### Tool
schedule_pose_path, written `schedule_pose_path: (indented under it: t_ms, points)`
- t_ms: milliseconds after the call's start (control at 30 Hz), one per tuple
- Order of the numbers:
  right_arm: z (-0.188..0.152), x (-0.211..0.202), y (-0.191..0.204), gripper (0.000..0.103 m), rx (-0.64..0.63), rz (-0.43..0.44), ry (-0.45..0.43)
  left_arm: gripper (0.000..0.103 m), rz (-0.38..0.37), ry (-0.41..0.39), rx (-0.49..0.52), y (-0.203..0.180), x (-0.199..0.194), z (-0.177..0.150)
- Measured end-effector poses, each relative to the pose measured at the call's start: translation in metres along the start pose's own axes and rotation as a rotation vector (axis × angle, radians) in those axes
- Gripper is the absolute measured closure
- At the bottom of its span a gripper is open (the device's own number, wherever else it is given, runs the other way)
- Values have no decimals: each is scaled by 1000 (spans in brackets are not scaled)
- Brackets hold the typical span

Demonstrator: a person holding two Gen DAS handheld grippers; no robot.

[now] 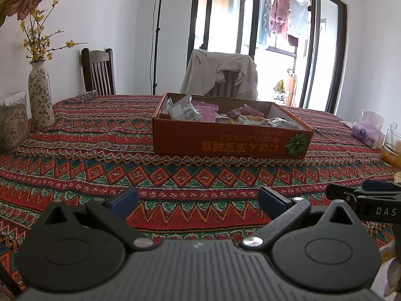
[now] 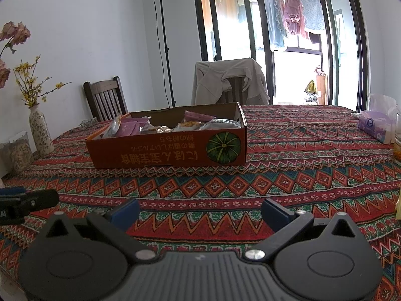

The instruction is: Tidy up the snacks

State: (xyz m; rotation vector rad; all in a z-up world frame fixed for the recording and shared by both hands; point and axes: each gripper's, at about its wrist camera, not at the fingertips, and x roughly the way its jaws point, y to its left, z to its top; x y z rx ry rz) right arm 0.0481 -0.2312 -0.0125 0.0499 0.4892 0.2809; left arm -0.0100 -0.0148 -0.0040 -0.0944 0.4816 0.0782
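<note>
An orange cardboard box (image 1: 225, 143) with a green pumpkin picture stands on the patterned tablecloth, well ahead of both grippers. It holds several snack packets (image 1: 185, 111), white, pink and yellow. The box also shows in the right wrist view (image 2: 170, 150) with its packets (image 2: 130, 128). My left gripper (image 1: 198, 200) is open and empty, low over the cloth. My right gripper (image 2: 200, 212) is open and empty, low over the cloth. The right gripper's finger shows at the right edge of the left wrist view (image 1: 363, 195); the left gripper's finger shows at the left edge of the right wrist view (image 2: 27, 200).
A flowered vase (image 1: 40, 97) and a jar (image 1: 12, 125) stand at the left. A tissue pack (image 2: 376, 125) and a glass (image 1: 392, 148) stand at the right. Two chairs (image 2: 233, 85) stand behind the table, one draped with a jacket.
</note>
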Motion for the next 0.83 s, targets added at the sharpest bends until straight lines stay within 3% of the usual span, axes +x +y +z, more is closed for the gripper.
schedule_pose_path:
  t_ms: [833]
  points:
    - [-6, 1, 0, 0, -5, 4, 9, 0, -13, -18, 17, -2, -2, -1]
